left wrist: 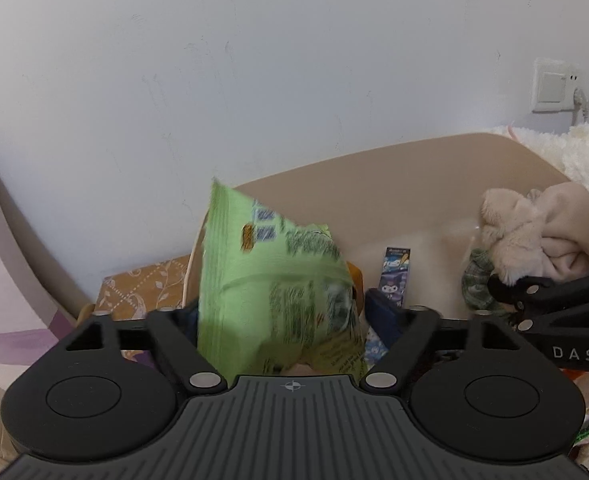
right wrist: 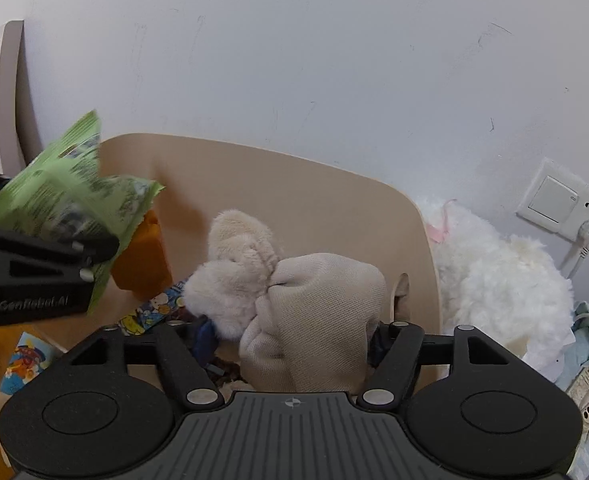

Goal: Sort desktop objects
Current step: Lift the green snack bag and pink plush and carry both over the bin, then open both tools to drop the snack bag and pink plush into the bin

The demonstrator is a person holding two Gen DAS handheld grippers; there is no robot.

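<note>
Green snack bag (left wrist: pixel 270 280) sits loose between the left gripper (left wrist: pixel 290 312) jaws, apart. Beige plush toy (right wrist: pixel 294 300) too, right gripper (right wrist: pixel 294 332) jaws apart. Better release both fully over the beige bin (right wrist: pixel 334 208)

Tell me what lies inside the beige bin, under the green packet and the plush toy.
In the beige bin: an orange box under the green packet, and cartoon-printed packs beside the plush toy. The toy and both claws cover the rest of the bin's floor.

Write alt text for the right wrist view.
The right hand-held gripper has a beige plush toy between its fingers above a tan bin. At left, the left hand-held gripper has a green snack bag.
</note>
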